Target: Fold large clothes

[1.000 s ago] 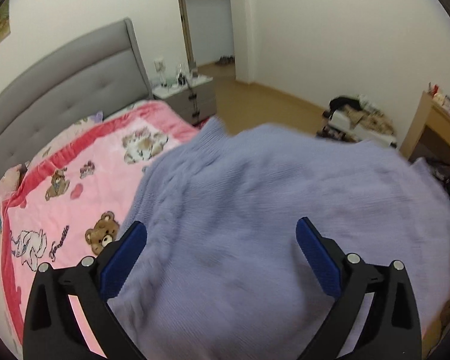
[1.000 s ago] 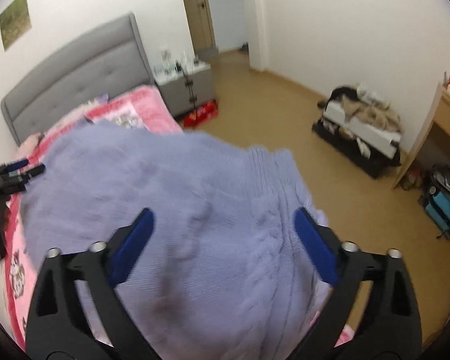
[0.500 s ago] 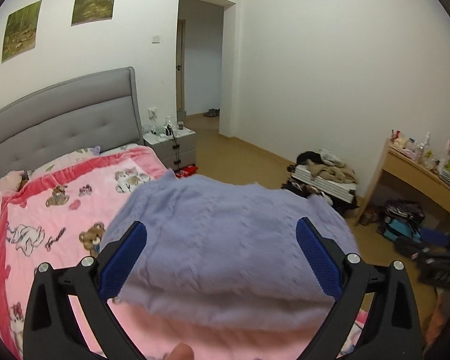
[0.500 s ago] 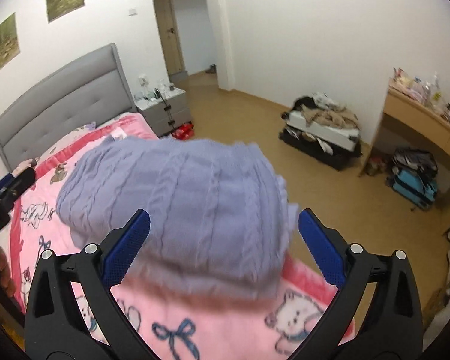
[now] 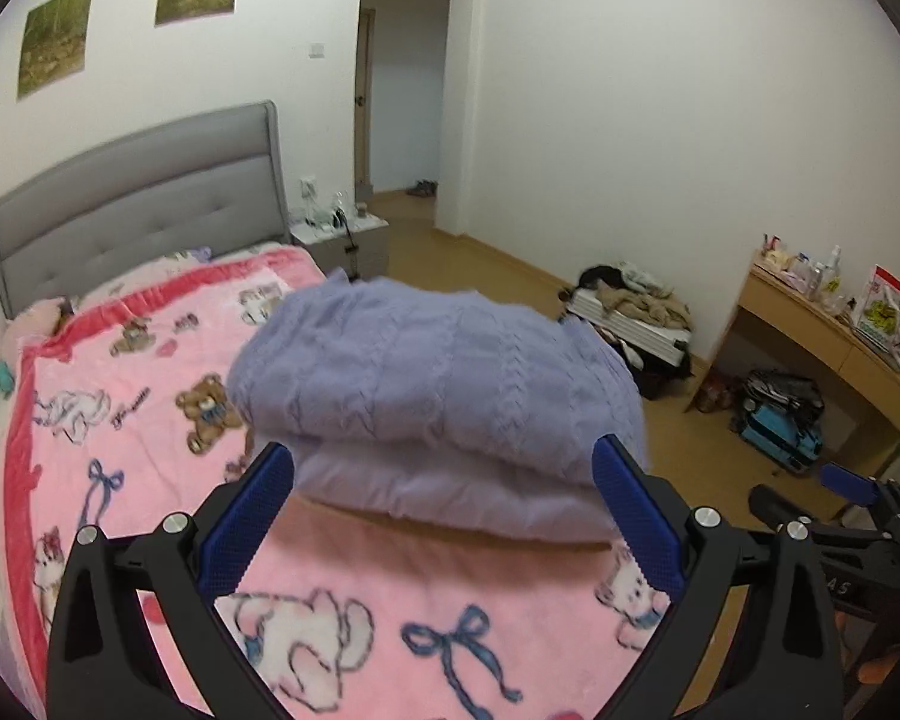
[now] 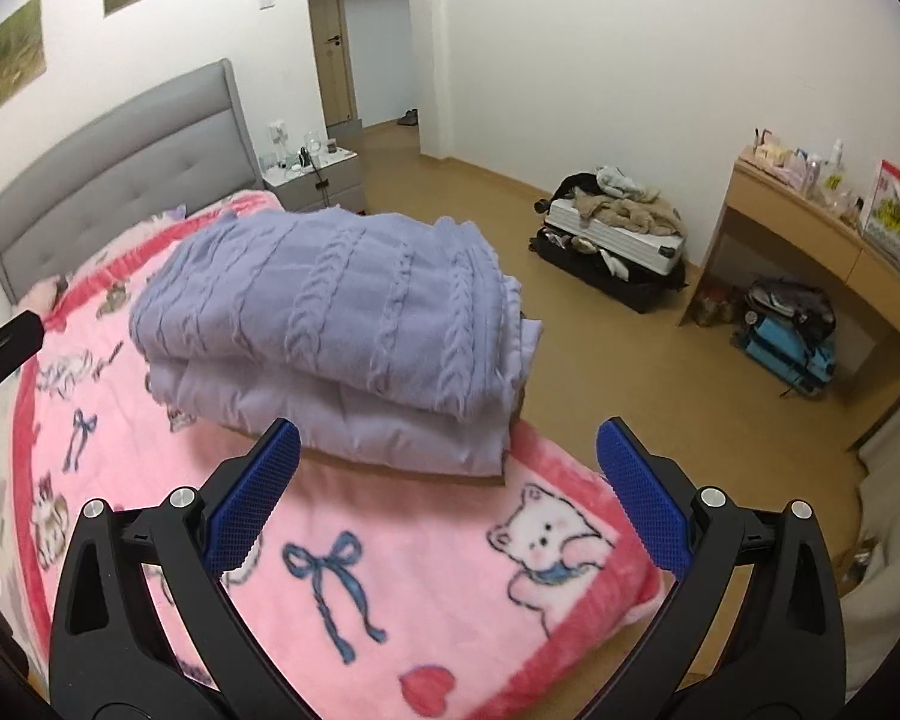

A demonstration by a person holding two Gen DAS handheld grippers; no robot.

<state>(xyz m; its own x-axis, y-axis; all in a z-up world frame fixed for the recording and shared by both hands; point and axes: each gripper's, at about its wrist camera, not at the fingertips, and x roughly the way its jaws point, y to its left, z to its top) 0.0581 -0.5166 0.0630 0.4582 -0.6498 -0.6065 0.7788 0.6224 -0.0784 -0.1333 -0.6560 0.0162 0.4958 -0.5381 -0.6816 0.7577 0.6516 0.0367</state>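
A lavender cable-knit sweater [image 5: 438, 384] [image 6: 330, 312] lies folded into a thick bundle on the pink cartoon blanket [image 5: 354, 630] [image 6: 390, 588] near the bed's foot corner. My left gripper [image 5: 444, 510] is open, just short of the bundle, nothing between its blue pads. My right gripper [image 6: 447, 498] is open too, a little back from the bundle's near edge. The right gripper's tip shows at the right edge of the left wrist view, and the left gripper's tip at the left edge of the right wrist view.
A grey headboard [image 5: 138, 198] and a nightstand [image 6: 315, 177] stand at the far end. An open suitcase with clothes [image 6: 618, 234], a blue bag [image 6: 792, 348] and a wooden desk [image 6: 822, 228] line the right wall. Wooden floor [image 6: 600, 372] runs beside the bed.
Both grippers have pulled back and up from the sweater. It filled the views a second ago; now it rests folded on the blanket, free of both grippers.
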